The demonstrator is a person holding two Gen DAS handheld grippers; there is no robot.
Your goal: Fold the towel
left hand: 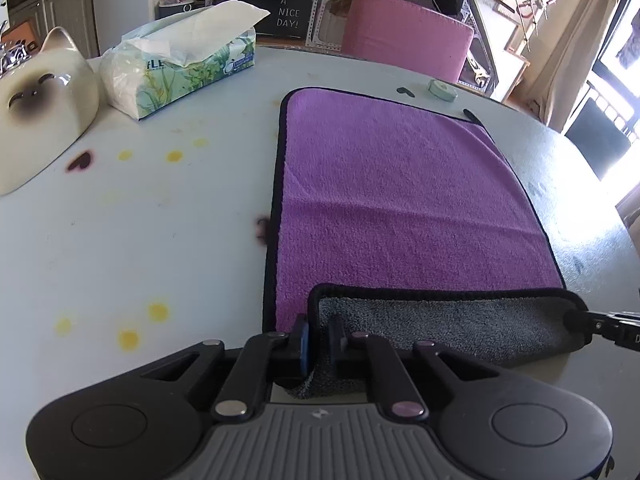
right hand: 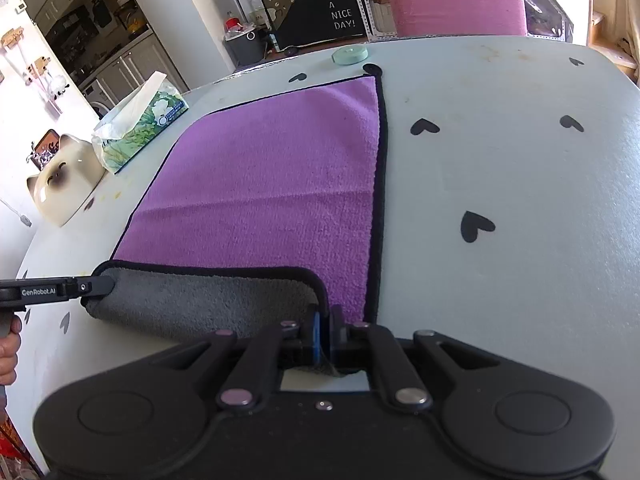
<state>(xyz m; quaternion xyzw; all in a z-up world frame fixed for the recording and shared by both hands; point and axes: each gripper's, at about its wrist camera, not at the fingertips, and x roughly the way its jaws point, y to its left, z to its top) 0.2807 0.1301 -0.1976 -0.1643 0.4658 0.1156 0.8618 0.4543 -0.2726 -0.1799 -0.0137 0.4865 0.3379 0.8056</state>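
A purple towel (left hand: 392, 192) with a black border and grey underside lies flat on the pale table (left hand: 140, 240); it also shows in the right wrist view (right hand: 272, 184). Its near edge is lifted and curled over, grey side up (left hand: 440, 324). My left gripper (left hand: 318, 340) is shut on the near left corner. My right gripper (right hand: 326, 332) is shut on the near right corner. Each gripper shows at the side of the other's view, the right gripper (left hand: 600, 324) and the left gripper (right hand: 84, 288) pinching the grey fold (right hand: 192, 304).
A tissue pack (left hand: 180, 68) and a ceramic cat (left hand: 44, 100) stand at the far left of the table. A small round green object (left hand: 442, 90) lies just beyond the towel's far edge. A pink chair (left hand: 404, 36) stands behind the table.
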